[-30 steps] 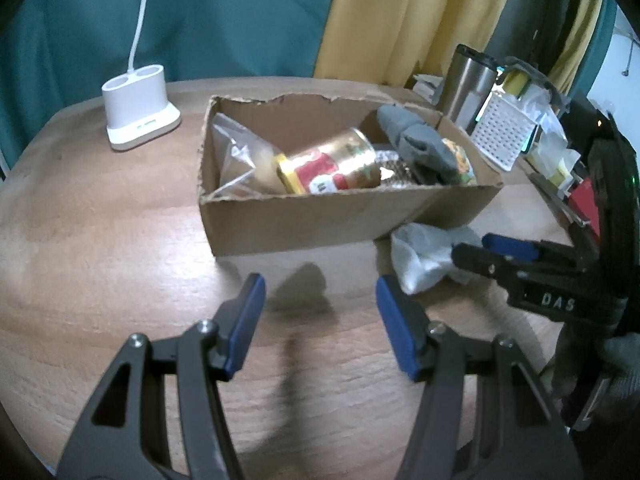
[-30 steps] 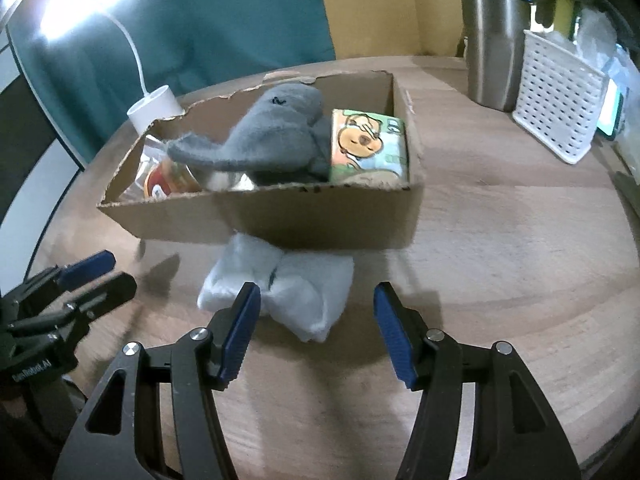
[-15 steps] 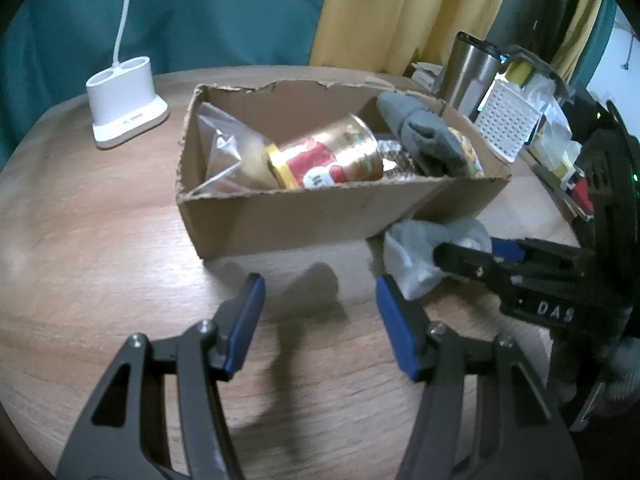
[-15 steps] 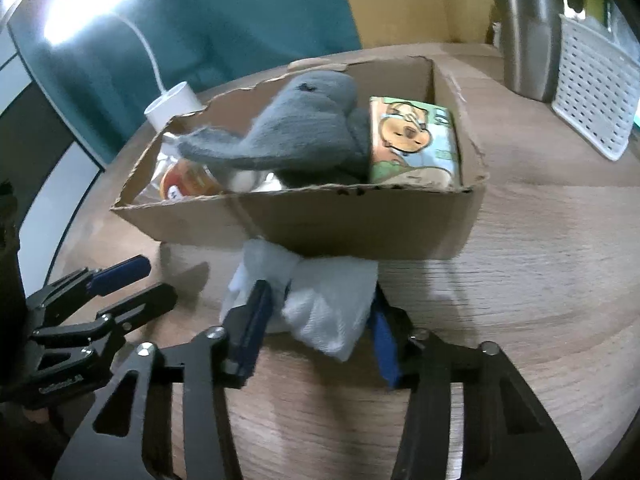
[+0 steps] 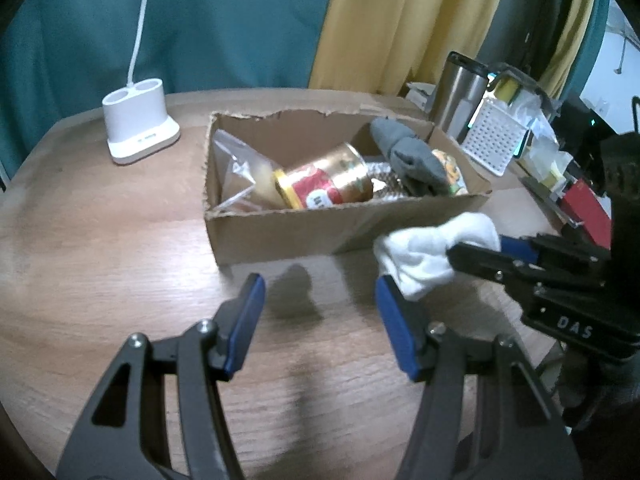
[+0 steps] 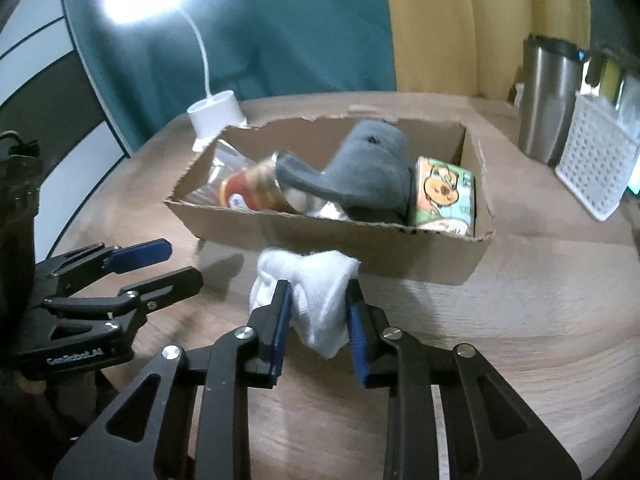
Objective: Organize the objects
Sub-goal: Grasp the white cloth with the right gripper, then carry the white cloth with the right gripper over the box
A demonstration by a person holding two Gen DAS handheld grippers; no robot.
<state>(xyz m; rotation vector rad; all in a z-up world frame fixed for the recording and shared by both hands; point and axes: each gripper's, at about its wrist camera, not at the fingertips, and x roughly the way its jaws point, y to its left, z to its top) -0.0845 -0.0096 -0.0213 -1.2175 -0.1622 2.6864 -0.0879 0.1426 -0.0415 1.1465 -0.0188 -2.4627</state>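
Observation:
My right gripper [image 6: 318, 308] is shut on a rolled white sock [image 6: 316, 288] and holds it just in front of the cardboard box [image 6: 332, 236]; the sock also shows in the left wrist view [image 5: 424, 252], lifted off the table. The box [image 5: 280, 236] holds a grey sock [image 6: 360, 176], a red and gold can [image 5: 328, 184], a clear plastic bag [image 5: 236, 168] and a cartoon-printed carton [image 6: 444, 196]. My left gripper [image 5: 320, 320] is open and empty, low over the wooden table left of the white sock.
A white lamp base [image 5: 138, 132] with a cord stands at the back left. A steel tumbler [image 6: 548, 96] and a white perforated basket [image 6: 600, 164] stand at the back right. Clutter and a red item [image 5: 584, 212] lie at the right edge.
My right gripper moved forward onto the white sock, shut on it and lifted it off the table. The left gripper stayed open and shifted a little.

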